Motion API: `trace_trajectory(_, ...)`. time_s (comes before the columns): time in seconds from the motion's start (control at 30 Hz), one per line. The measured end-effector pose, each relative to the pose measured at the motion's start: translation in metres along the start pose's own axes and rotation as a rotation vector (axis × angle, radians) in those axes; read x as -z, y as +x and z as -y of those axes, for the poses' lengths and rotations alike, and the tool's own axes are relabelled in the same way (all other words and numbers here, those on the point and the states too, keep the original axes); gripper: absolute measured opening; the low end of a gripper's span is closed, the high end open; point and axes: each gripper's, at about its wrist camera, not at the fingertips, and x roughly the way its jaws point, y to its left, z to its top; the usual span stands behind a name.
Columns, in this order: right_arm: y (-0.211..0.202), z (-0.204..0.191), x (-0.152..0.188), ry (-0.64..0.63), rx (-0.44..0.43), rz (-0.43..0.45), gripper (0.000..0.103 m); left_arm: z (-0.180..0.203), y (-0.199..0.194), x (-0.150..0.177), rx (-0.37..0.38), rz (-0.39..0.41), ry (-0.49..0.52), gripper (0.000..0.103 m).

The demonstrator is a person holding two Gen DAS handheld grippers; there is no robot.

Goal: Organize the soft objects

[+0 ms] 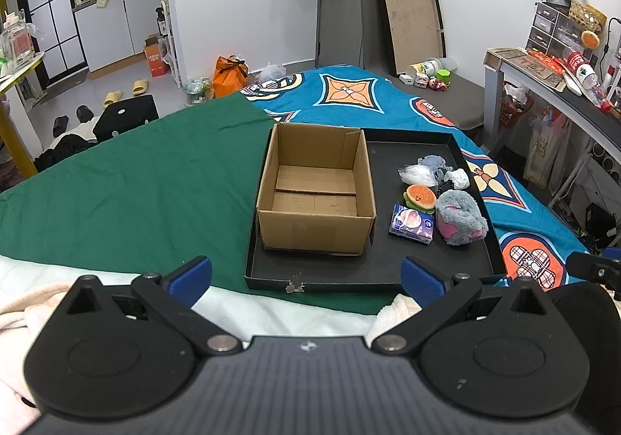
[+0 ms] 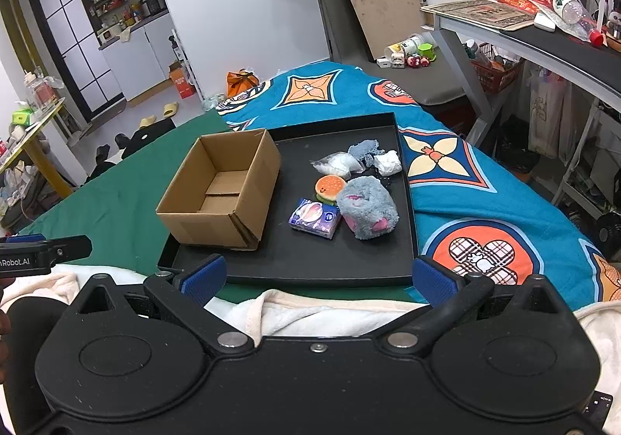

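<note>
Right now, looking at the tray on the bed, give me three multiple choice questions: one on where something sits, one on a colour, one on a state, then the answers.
1. Where on the black tray does the cardboard box stand?
A. at its left end
B. at its right end
C. off the tray, on the green cloth

2. What colour is the fluffy plush next to the tissue pack?
A. yellow with green
B. grey with pink
C. all white

3. What state is the cardboard box in?
A. taped shut
B. open and empty
C. open and full of toys

Answers:
1. A, the box stands on the tray's left end, with the soft things to its right.
2. B, its fur is grey with pink patches.
3. B, its top is open and only the bare bottom flaps show inside, while the left claw and right claw are both open and hold nothing.
</note>
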Motion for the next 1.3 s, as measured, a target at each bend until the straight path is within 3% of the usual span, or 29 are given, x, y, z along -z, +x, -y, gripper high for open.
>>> trace_trajectory(0.7, 0.015, 0.005, 0.002, 0.011, 0.005, -0.015, 0.103, 0.000, 0.015, 0.000, 0.005, -0.018, -0.013, 0.103)
trace_trajectory(1.3, 0.054, 0.012, -0.005, 0.041, 0.023, -0.050, 0.103, -0.015, 0.050, -0.011, -0.021, -0.051, -0.047, 0.103)
